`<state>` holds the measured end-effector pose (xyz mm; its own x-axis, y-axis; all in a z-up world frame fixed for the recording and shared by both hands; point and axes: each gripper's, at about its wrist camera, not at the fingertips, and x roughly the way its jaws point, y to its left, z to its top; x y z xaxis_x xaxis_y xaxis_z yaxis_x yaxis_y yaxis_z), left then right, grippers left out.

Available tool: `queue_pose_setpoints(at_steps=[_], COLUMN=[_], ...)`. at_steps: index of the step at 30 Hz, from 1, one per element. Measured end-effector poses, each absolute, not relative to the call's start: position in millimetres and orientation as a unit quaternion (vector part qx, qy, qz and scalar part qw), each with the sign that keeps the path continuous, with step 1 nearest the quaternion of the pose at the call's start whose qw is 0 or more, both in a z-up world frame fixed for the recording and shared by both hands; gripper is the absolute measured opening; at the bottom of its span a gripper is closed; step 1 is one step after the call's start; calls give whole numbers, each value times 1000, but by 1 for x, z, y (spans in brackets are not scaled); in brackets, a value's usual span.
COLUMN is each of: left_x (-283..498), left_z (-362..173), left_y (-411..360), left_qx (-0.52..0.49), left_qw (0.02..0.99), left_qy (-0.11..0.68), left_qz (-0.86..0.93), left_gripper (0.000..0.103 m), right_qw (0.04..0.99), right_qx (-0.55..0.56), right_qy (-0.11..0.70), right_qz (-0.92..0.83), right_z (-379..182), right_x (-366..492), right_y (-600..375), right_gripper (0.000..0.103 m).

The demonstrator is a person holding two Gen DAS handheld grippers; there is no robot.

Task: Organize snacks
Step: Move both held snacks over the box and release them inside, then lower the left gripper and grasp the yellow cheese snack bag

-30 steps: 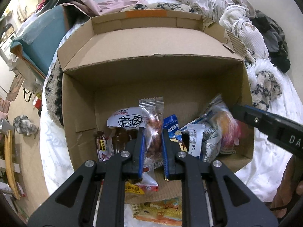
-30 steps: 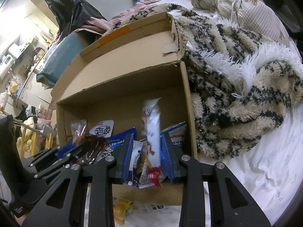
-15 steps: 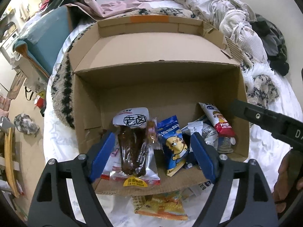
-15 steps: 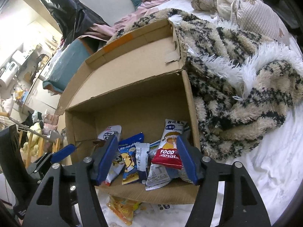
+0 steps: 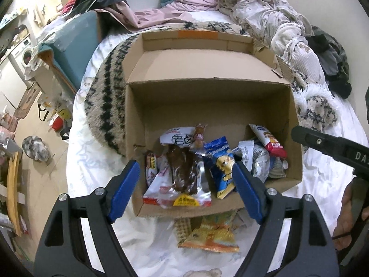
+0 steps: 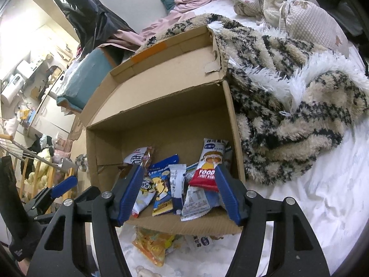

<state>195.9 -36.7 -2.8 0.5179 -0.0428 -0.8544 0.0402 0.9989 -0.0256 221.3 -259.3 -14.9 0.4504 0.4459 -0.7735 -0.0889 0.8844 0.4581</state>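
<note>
An open cardboard box (image 5: 207, 101) lies on the bed, with several snack packets inside. In the left wrist view a brown packet (image 5: 184, 173) and a blue cartoon packet (image 5: 222, 164) lie at the front, and a red-and-white packet (image 5: 268, 138) leans at the right. My left gripper (image 5: 186, 187) is open and empty, just in front of the box. My right gripper (image 6: 177, 194) is open and empty over the box's front edge, near the red-and-white packet (image 6: 211, 166) and the blue packet (image 6: 161, 189). An orange packet (image 5: 212, 235) lies on the sheet outside the box; it also shows in the right wrist view (image 6: 152, 244).
A striped fluffy blanket (image 6: 288, 92) lies against the box's right and back sides. Crumpled bedding (image 5: 265, 18) is heaped behind. A teal chair (image 5: 71, 46) stands at the left of the bed. The floor (image 5: 34, 143) drops off on the left.
Both grippers opened and let go of their packets, which now lie in the box. Both grippers pulled back from the box.
</note>
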Motion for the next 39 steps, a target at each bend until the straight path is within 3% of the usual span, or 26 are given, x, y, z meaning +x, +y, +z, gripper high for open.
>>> queue_pose_setpoints(at_steps=[19, 28, 32, 39], left_x=[142, 131, 129, 129], left_z=[-15, -40, -52, -73], left_y=[-8, 7, 5, 7], left_qx=[-16, -69, -69, -73], left_qw=[867, 854, 851, 840], left_qy=[498, 516, 520, 537], left_qz=[-17, -15, -19, -8], left_gripper=[80, 80, 91, 91], right_qw=[819, 785, 781, 760], right_qx=[168, 239, 233, 259], right_qy=[528, 554, 566, 588], right_qz=[148, 141, 128, 101], right_z=[-24, -43, -52, -76], right_x=[166, 138, 127, 120], right_y=[-258, -273, -272, -283], right_gripper=[67, 67, 67, 67])
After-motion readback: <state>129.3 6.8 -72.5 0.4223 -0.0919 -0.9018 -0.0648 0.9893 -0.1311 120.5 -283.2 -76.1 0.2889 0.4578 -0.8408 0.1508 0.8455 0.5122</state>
